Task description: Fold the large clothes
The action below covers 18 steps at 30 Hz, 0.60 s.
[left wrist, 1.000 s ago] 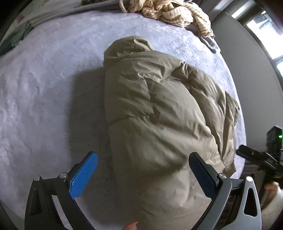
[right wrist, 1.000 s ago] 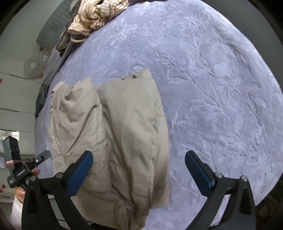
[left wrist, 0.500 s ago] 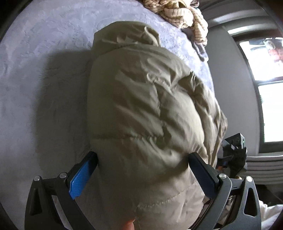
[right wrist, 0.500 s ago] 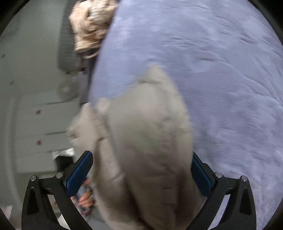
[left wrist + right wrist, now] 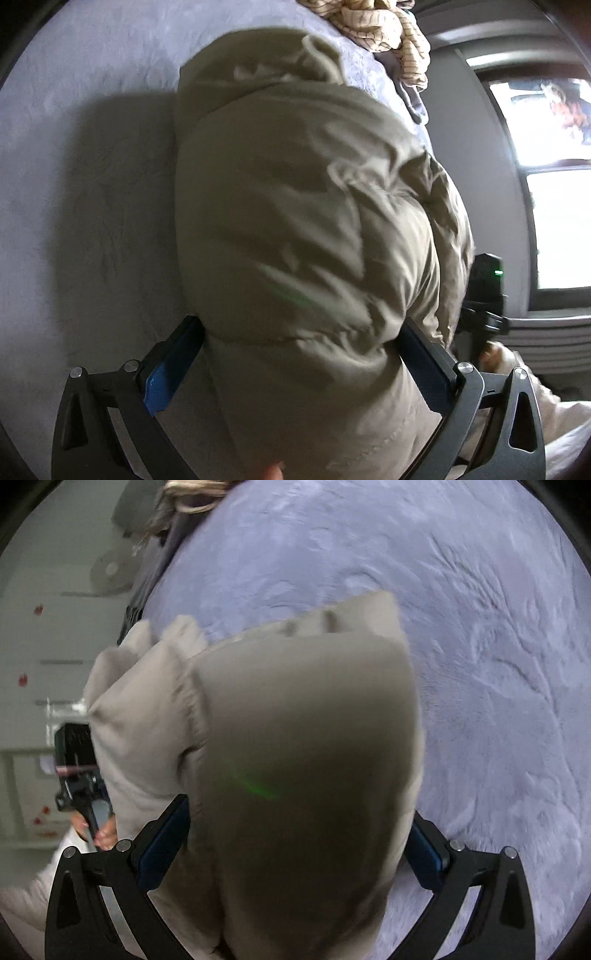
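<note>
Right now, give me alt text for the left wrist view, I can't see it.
A puffy khaki jacket bulges between the wide-set jaws of the left gripper, filling most of the view. It lies on a lavender blanket, with a cream striped garment bunched beyond it and a window at right.

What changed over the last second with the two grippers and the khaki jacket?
Both grippers closed in on the puffy khaki jacket: a second ago it lay ahead of their open fingers; now its bulk fills the gap of the left gripper and the right gripper, fingers wide and pressed against it. Whether it is lifted is unclear. The lavender blanket and the striped garment beyond stayed put.
</note>
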Tool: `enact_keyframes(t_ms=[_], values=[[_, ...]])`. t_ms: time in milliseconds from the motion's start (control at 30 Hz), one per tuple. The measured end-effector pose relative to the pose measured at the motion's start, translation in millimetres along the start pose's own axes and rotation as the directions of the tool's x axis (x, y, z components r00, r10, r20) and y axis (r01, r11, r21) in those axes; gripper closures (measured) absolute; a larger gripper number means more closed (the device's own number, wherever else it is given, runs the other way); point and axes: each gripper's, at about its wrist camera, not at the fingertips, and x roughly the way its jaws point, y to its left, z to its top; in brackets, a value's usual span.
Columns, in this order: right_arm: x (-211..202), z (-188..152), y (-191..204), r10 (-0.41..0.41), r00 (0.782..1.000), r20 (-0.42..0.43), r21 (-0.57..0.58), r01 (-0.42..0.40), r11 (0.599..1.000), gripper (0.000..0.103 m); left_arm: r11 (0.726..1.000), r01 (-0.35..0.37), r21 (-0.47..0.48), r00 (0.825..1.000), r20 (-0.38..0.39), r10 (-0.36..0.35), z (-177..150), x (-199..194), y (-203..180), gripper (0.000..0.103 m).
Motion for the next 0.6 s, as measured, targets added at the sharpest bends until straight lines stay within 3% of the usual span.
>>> enact_keyframes(t_ms=[167, 233, 467, 600], values=[[20, 12, -3, 0.109, 0.992, -0.066, 0.006, -0.109, 0.994, 0.000, 0.990, 0.125, -0.067, 0.991, -0.034, -0.128, 4, 23, 15, 0.000], [28, 17, -2, 0.152, 0.985, -0.080, 0.025, -0.150, 0.988, 0.000, 0.984, 0.144, -0.101, 0.989, -0.029, -0.148, 5, 31, 15, 0.000], [36, 16, -7, 0.161, 0.983, -0.087, 0.100, -0.153, 0.983, 0.000, 0.996, 0.042, -0.076, 0.999, -0.004, -0.042, 7, 36, -13, 0.000], [28, 8, -17, 0.162, 0.983, -0.086, 0.142, -0.149, 0.979, 0.007, 0.999, -0.007, -0.043, 1.000, 0.023, 0.008, 6, 29, -30, 0.010]])
